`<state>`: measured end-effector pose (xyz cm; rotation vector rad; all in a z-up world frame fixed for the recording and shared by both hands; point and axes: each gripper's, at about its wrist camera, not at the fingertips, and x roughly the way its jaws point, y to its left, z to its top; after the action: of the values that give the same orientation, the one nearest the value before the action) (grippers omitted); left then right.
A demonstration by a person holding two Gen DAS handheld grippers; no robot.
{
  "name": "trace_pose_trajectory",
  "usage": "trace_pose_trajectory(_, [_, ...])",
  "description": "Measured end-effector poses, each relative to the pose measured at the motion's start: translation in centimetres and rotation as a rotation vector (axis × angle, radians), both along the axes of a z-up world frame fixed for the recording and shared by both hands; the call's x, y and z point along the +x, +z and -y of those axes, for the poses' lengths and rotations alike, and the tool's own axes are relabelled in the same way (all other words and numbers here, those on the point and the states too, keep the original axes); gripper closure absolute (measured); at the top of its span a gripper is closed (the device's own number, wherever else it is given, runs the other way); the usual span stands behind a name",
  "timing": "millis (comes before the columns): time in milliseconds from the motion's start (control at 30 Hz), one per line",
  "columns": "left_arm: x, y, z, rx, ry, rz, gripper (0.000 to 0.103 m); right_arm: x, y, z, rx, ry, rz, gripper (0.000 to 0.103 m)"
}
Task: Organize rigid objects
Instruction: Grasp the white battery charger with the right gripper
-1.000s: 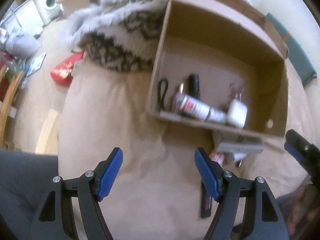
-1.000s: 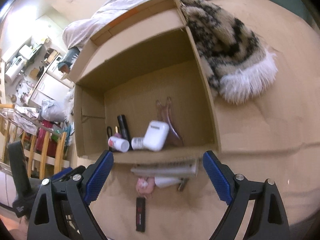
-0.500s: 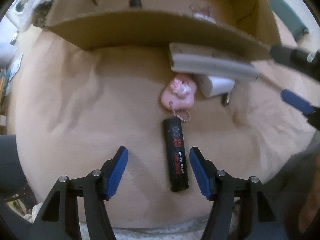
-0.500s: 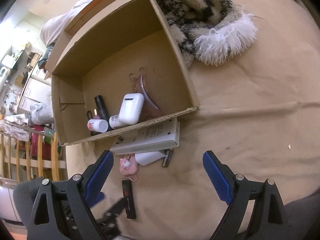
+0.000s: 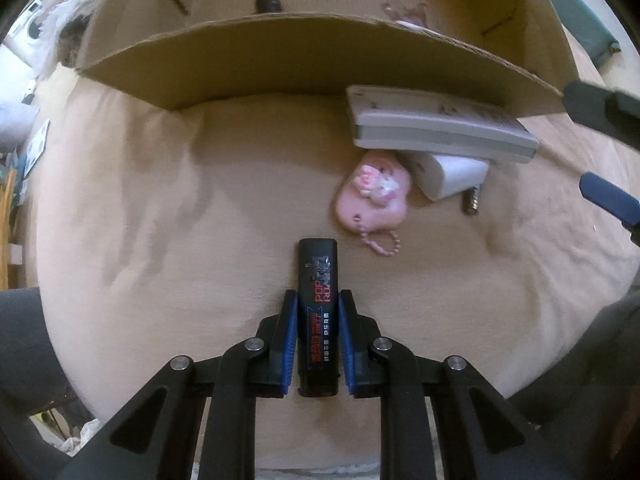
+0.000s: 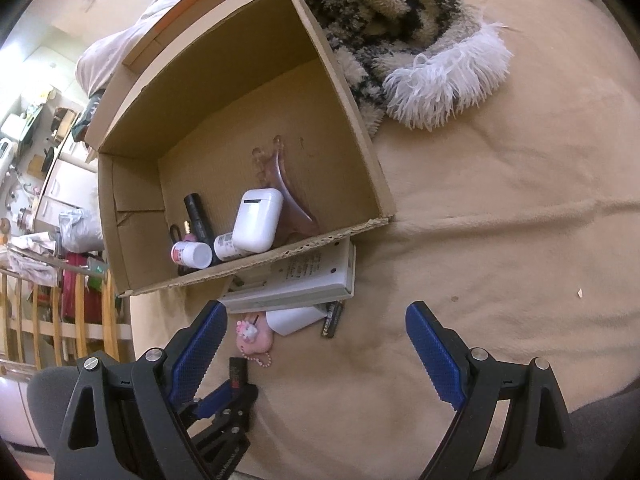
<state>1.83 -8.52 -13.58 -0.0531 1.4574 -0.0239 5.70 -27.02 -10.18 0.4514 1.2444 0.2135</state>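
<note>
Now the left tongs point(image 5: 318, 340) point straight down at the bed and are closing on a thin black stick point(image 5: 318, 300). The blue pads point(image 5: 289, 340) sit on its two long sides, near its lower half, and look like they touch it. Holding it by the long flat sides is a good idea, I think, because it cannot roll or slip that way. The stick lies flat on the tan blanket point(image 5: 160, 240). It has red letters that look like "POP RO", and more small writing below that is too tiny to read.

The right tongs point(image 6: 314, 356) are wide open and hold nothing. They hang above the bed, maybe waiting for their turn.

Just past the stick lies a pink kitty charm point(image 5: 374, 196) with a bead chain. Next to it are a white block point(image 5: 452, 174) and a small battery point(image 5: 472, 202). A flat grey box point(image 5: 432, 132) rests partly on top of the white block and leans on the cardboard box point(image 5: 280, 56). It has print on it, too small to read.

Inside the cardboard box are a white earbud case point(image 6: 258, 220), two small bottles point(image 6: 192, 254), a black tube point(image 6: 198, 216) and a pink hair clip point(image 6: 280, 184). So the box seems to be where hard things go, and the stick is probably next. A fluffy scarf point(image 6: 400, 40) lies beside the box.
</note>
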Motion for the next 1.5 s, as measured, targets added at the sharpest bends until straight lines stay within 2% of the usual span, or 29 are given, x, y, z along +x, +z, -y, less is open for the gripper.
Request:
trace_pose_trajectory(233, [0.9, 1.9, -3.1, 0.007, 0.034, 0.016, 0.085, 0.0, -0.1, 0.2, -0.002, -0.007, -0.004, 0.007])
trace_pose_trajectory(400, [1.8, 5.4, -6.1, 0.035, 0.046, 0.098, 0.085, 0.1, -0.2, 0.2, -0.005, -0.008, -0.005, 0.007])
trace_pose_trajectory(600, [3.3, 8.2, -9.8, 0.058, 0.073, 0.162, 0.085, 0.2, -0.7, 0.4, 0.009, -0.016, -0.024, 0.007])
trace_pose_trajectory(733, [3.0, 8.2, -11.1, 0.072, 0.091, 0.193, 0.085, 0.2, -1.2, 0.7, 0.035, -0.031, -0.043, 0.007])
trace_pose_trajectory(900, [2.6, 7.9, -10.9, 0.077, 0.089, 0.238, 0.085, 0.0, -2.7, 2.2, 0.146, -0.109, -0.102, 0.007])
trace_pose_trajectory(967, [2.6, 7.6, -10.6, 0.073, 0.085, 0.245, 0.085, -0.1, -3.5, 2.7, 0.206, -0.147, -0.125, 0.022])
trace_pose_trajectory(1033, [2.9, 7.4, -10.8, 0.054, 0.095, 0.238, 0.085, 0.0, -4.4, 2.7, 0.249, -0.166, -0.158, 0.048])
trace_pose_trajectory(1067, [3.0, 7.4, -10.9, 0.044, 0.098, 0.236, 0.085, 0.1, -4.8, 2.6, 0.257, -0.180, -0.165, 0.051])
trace_pose_trajectory(1367, [3.1, 6.5, -12.0, -0.018, 0.132, 0.189, 0.085, 1.2, -7.2, 1.7, 0.301, -0.268, -0.148, 0.051])
trace_pose_trajectory(1400, [3.2, 6.4, -12.1, -0.025, 0.139, 0.182, 0.085, 1.2, -7.3, 1.8, 0.304, -0.277, -0.139, 0.053])
trace_pose_trajectory(1433, [3.2, 6.3, -12.1, -0.031, 0.143, 0.176, 0.085, 1.1, -7.1, 1.8, 0.310, -0.280, -0.125, 0.061])
trace_pose_trajectory(1500, [3.2, 6.3, -12.1, -0.030, 0.143, 0.177, 0.085, 1.1, -6.5, 2.0, 0.318, -0.283, -0.096, 0.066])
